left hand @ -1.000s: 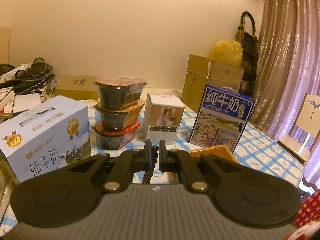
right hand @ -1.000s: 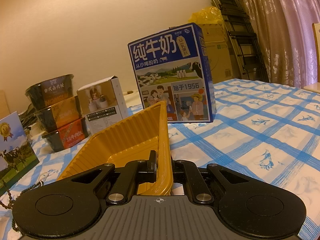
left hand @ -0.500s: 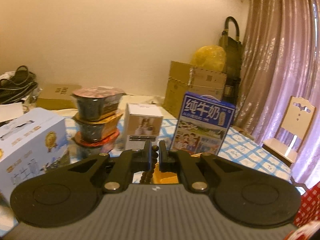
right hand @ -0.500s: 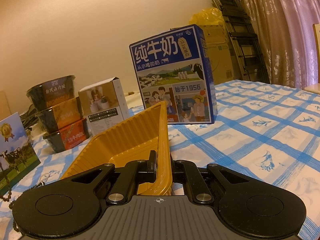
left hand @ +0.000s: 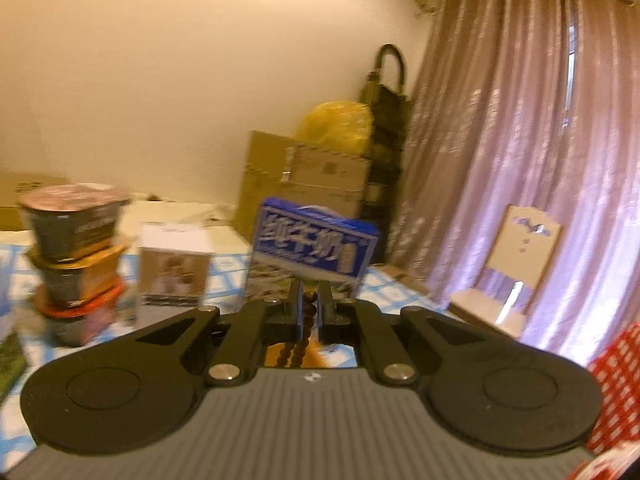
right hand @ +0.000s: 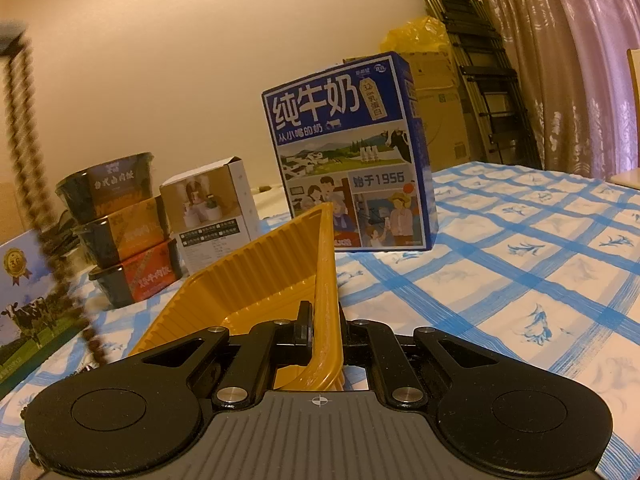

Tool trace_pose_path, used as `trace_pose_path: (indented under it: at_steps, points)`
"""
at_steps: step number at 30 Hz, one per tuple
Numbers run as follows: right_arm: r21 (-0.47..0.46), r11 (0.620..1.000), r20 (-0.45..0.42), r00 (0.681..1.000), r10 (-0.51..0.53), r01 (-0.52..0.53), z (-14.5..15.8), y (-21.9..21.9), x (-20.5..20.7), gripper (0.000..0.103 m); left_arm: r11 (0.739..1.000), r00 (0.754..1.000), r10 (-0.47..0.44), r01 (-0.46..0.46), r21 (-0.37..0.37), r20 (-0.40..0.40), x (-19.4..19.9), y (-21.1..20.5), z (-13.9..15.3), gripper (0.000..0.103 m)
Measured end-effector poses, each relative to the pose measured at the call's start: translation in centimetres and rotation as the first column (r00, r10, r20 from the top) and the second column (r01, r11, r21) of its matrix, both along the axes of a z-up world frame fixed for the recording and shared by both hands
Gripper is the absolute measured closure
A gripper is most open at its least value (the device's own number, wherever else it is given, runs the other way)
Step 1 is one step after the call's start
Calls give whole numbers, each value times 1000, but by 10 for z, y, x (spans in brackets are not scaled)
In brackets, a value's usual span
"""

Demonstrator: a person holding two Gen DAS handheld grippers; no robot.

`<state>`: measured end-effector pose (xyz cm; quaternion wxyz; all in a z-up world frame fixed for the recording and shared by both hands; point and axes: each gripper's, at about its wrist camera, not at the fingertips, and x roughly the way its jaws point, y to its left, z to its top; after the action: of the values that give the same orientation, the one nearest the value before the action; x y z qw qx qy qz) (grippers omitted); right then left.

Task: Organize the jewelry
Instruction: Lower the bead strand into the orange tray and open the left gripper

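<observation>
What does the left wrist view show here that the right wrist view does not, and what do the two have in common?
Only the left wrist view shows the left hand-held gripper shut on a brown bead string, plus a chair by the curtain.

Only the right wrist view shows the right hand-held gripper shut on the yellow tray rim, and the beads hanging down at the far left, blurred.

Both show the blue milk carton, the white box, the stacked bowls and the checked tablecloth.
</observation>
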<state>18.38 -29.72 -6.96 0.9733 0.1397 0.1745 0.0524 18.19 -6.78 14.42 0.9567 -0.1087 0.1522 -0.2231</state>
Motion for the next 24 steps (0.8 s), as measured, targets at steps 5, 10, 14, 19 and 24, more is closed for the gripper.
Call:
trace_pose_path:
  at_steps: [5, 10, 14, 19, 24]
  points:
    - [0, 1000, 1, 1000, 0, 0, 0, 0, 0, 95, 996, 997, -73, 71, -50, -36, 23, -28, -11, 98]
    - [1, 1000, 0, 1000, 2, -2, 2, 2, 1, 95, 993, 985, -94, 82, -87, -148, 48, -42, -44, 98]
    - [2, 1000, -2, 1000, 0, 0, 1, 2, 1, 95, 992, 959, -98, 72, -106, -267, 65, -47, -82, 98]
    - [2, 1000, -3, 1000, -1, 1, 1, 2, 2, 95, 995, 925, -77, 48, -87, -371, 80, -53, -123, 98]
    - [3, 1000, -3, 1000, 0, 0, 0, 1, 1, 95, 995, 900, -86, 61, -73, -426, 87, -57, -148, 98]
